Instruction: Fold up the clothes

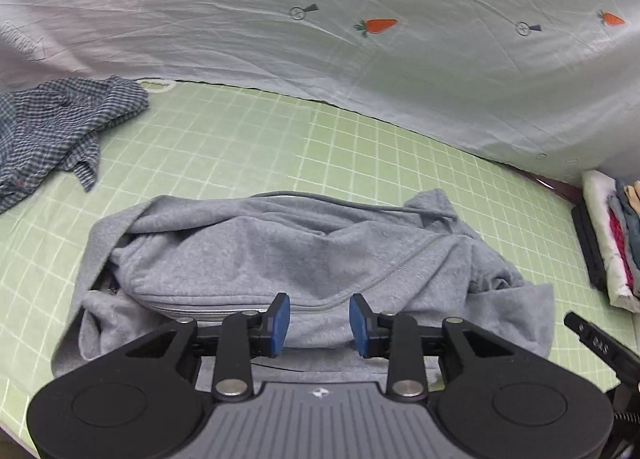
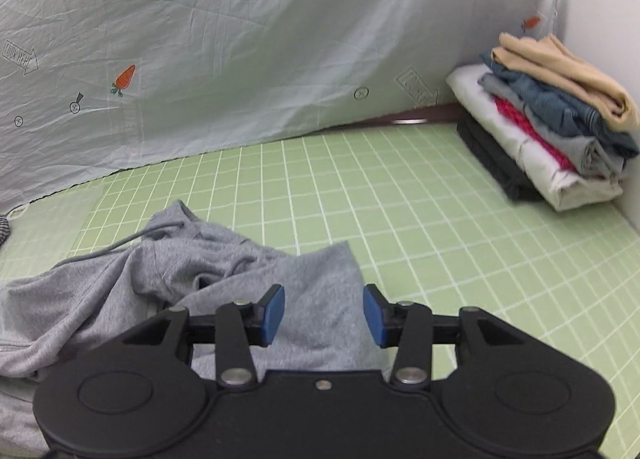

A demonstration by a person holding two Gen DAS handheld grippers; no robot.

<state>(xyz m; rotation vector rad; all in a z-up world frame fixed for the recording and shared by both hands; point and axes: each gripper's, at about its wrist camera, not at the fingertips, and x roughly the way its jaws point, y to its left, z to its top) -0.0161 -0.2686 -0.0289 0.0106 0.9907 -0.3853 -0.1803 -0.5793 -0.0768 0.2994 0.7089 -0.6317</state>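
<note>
two black grippers with blue pads, left gripper and right gripper, hover with fingers spread above a crumpled grey zip hoodie on a green gridded mat.

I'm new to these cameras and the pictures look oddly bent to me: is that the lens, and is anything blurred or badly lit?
Left wrist view: fisheye lens bows the green grid mat, dark corners, folded stack smeared at the edge. Right wrist view: same bending, stack slightly soft, grey hoodie clear. Both: even, soft light, no glare.
</note>
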